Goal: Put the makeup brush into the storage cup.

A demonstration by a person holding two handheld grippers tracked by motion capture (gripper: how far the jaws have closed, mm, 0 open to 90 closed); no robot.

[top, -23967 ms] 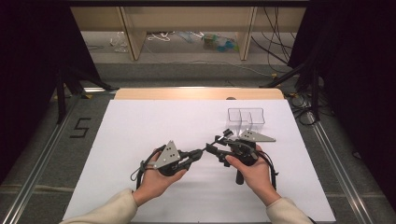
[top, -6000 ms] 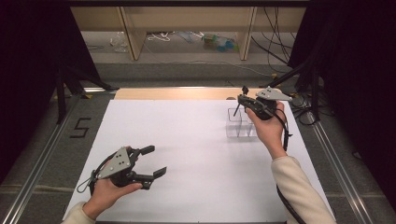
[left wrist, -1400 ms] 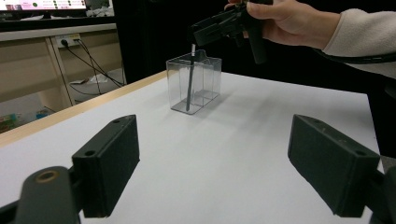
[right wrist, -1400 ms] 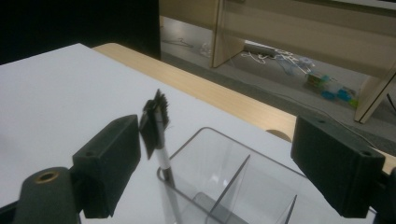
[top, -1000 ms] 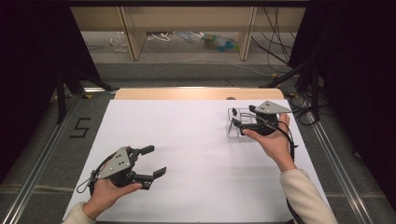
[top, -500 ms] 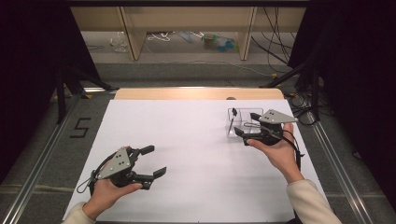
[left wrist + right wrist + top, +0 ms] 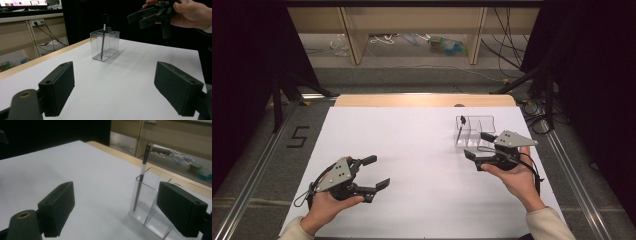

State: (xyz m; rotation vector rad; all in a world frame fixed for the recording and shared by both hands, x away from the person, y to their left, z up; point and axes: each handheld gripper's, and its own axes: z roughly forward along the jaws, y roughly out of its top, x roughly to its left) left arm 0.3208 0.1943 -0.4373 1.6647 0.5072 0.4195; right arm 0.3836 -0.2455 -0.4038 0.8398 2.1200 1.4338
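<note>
White table cover [image 7: 422,150], matte, bare across its middle.

Item 1, at 8 o'clock on the sheet: your left gripper [image 7: 373,172], held in your left hand [image 7: 324,207]. Jaws spread wide, nothing between them, pointing toward 3 o'clock. In the left gripper view both black pads [image 7: 58,88] stand well apart and frame the far holder.

Item 2, at 2 o'clock on the sheet: clear plastic holder [image 7: 482,125], open-topped and split by partitions into compartments. One pen [image 7: 461,129], with a dark cap and a pale band below it, stands in the leftmost compartment and leans slightly against the wall. This is the piece in hand; it looks already deposited.

Item 3, at 3 o'clock, just beside the holder's near edge: your right gripper [image 7: 478,145], in your right hand [image 7: 514,175]. Jaws parted and empty, tips aimed toward 9 o'clock. In the right gripper view the right-hand pad [image 7: 182,211] overlaps the holder's wall; whether it touches cannot be told.

Hazards, as judged:
- The holder looks light and unanchored. A sideways sweep of your right gripper could clip its wall, slide it or tip it.
- The pen stands above the rim, so a low pass of a jaw or the trailing cable could knock it out.
- Lift clear before you move away.
</note>
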